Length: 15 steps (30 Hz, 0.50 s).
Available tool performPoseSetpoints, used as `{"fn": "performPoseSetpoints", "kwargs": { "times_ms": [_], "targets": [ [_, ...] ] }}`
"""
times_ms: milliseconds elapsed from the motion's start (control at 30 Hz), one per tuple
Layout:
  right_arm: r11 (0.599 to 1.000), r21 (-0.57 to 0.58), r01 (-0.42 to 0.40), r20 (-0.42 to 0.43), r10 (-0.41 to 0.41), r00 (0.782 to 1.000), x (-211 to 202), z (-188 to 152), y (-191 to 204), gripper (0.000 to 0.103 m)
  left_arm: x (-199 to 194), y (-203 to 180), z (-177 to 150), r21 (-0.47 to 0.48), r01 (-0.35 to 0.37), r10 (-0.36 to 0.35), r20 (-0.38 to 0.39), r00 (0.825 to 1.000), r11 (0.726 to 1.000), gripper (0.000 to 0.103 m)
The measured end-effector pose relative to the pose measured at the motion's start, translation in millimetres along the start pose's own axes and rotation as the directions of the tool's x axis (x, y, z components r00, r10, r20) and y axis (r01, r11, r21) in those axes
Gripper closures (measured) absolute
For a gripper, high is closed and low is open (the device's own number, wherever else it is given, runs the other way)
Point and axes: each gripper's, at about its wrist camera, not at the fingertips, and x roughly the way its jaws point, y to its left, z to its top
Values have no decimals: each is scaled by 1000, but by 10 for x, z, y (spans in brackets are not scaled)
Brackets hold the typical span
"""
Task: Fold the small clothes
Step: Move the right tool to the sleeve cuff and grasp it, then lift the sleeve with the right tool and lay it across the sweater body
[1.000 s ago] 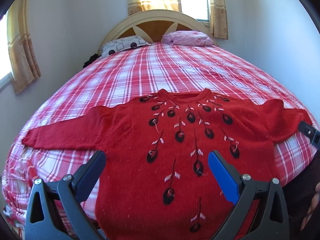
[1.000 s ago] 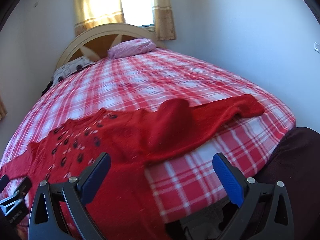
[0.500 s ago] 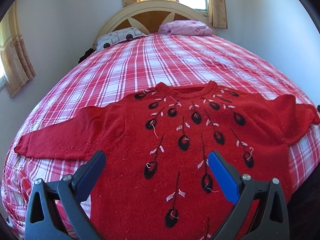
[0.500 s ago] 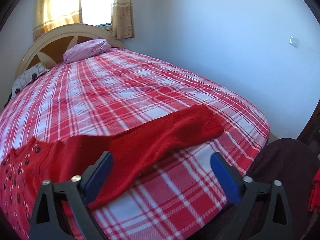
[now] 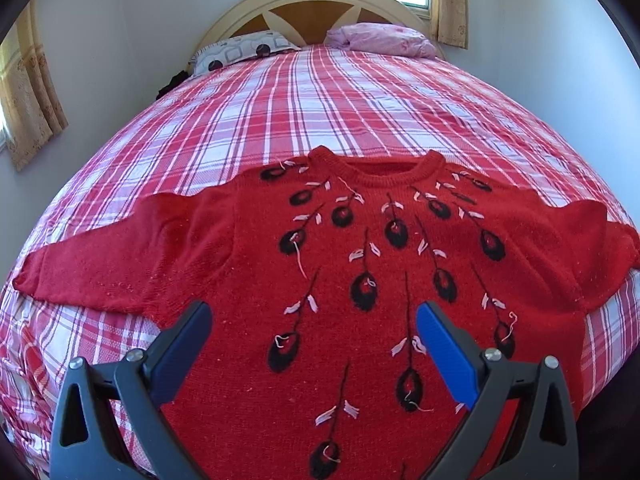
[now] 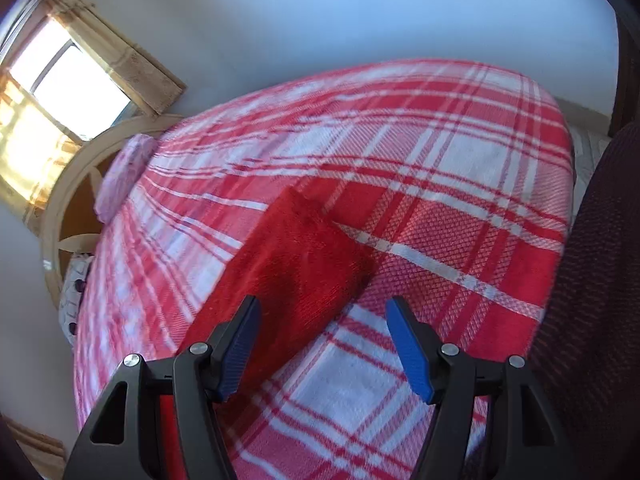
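Note:
A red knitted sweater (image 5: 360, 280) with black and white flower embroidery lies flat, front up, on the plaid bed, both sleeves spread out. My left gripper (image 5: 314, 332) is open and empty, hovering over the sweater's lower body. In the right wrist view the sweater's right sleeve (image 6: 292, 264) lies along the bed, its cuff end pointing away. My right gripper (image 6: 322, 332) is open and empty, just above the sleeve, which passes under the left finger.
The bed (image 5: 320, 100) has a red and white plaid cover, with a patterned pillow (image 5: 244, 50) and a pink pillow (image 5: 380, 40) at the headboard. The bed's edge (image 6: 560, 200) is close on the right, next to dark clothing (image 6: 600, 280).
My right gripper has swung right and moved in low over the right sleeve's end. My left gripper has edged forward over the sweater's body. Both stay open.

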Motion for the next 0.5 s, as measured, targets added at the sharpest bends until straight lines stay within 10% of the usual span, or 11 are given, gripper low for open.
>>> {"fn": "performPoseSetpoints", "kwargs": {
  "times_ms": [267, 400, 500],
  "targets": [
    [954, -204, 220, 106, -202, 974, 194, 53, 348, 37, -8, 118, 9, -28, -15, 15, 1, 1000, 1000, 0],
    [922, -314, 228, 117, -201, 973, 167, -30, 448, 81, -7, 203, -6, -49, -6, 6, -6, 1000, 999, 0],
    [910, -359, 207, 88, -188, 978, 105, 7, 539, 87, -48, 271, -19, -56, -6, 6, 3, 1000, 998, 0]
  ]
}}
